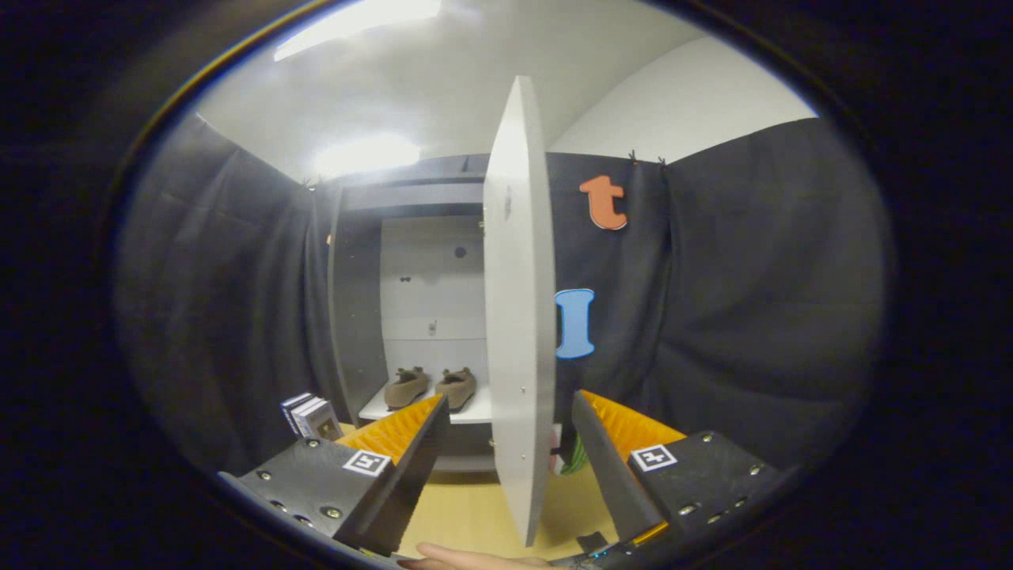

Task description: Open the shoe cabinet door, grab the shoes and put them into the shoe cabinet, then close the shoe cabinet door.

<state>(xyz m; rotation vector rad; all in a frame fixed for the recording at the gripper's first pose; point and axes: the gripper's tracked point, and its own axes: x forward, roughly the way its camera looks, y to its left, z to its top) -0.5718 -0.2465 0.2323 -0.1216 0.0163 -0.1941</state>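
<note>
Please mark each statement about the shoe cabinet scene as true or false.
1. The shoe cabinet door stands open. True.
2. The pair of brown shoes lies on the floor outside the shoe cabinet. False: they sit on its white bottom shelf.
3. The gripper is open, the door's edge between its fingers. True.
4. The fingers press on a shoe. False: the shoes are well beyond them.
5. A small box stands left of the cabinet. True.
</note>
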